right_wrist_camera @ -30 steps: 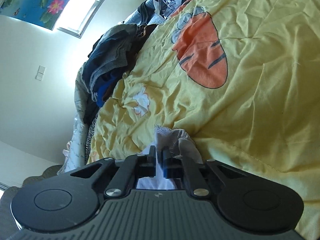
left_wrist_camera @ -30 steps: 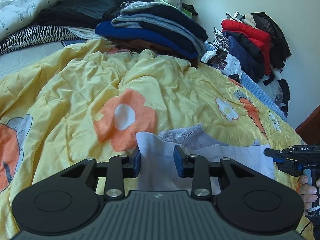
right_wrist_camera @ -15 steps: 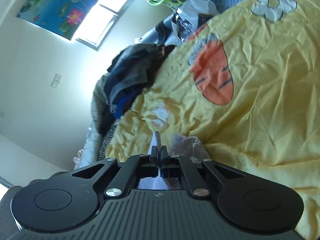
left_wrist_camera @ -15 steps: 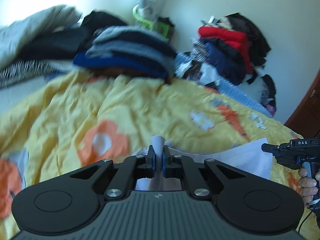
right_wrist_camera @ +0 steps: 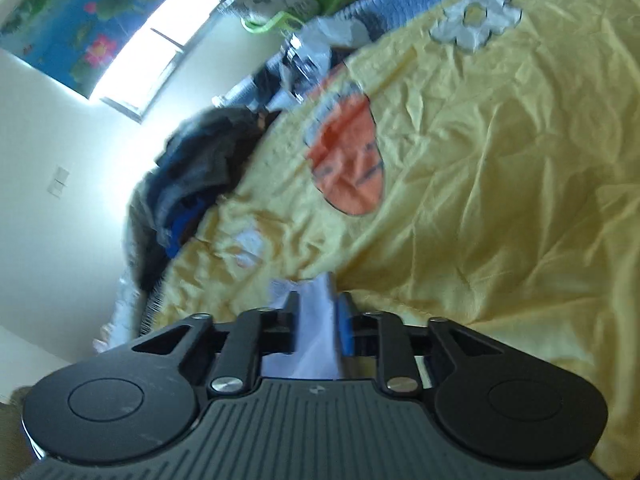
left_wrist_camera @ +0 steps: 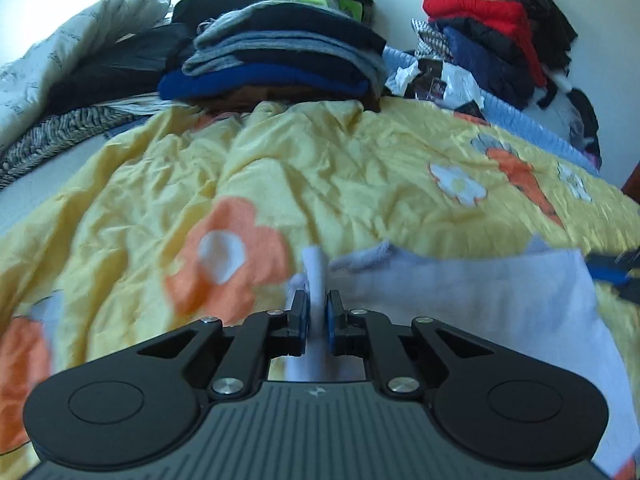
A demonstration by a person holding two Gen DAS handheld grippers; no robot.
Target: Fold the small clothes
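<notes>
A small white garment [left_wrist_camera: 472, 304] with a lace edge is held over the yellow flowered bedspread [left_wrist_camera: 320, 184]. My left gripper [left_wrist_camera: 318, 308] is shut on one bunched corner of it. My right gripper [right_wrist_camera: 318, 312] has the other end of the white garment [right_wrist_camera: 316, 332] between its jaws, which stand slightly apart around the cloth; its tip shows at the right edge of the left wrist view [left_wrist_camera: 612, 272]. The cloth stretches between the two grippers.
A stack of folded dark and blue clothes [left_wrist_camera: 280, 64] lies at the far side of the bed. A heap of red and dark clothes [left_wrist_camera: 492, 40] sits at the back right. A grey quilt [left_wrist_camera: 60, 68] lies at the back left.
One second ago my left gripper was open around the garment's corner; it shut on it and lifted. My right gripper's jaws have opened a little around the cloth.
</notes>
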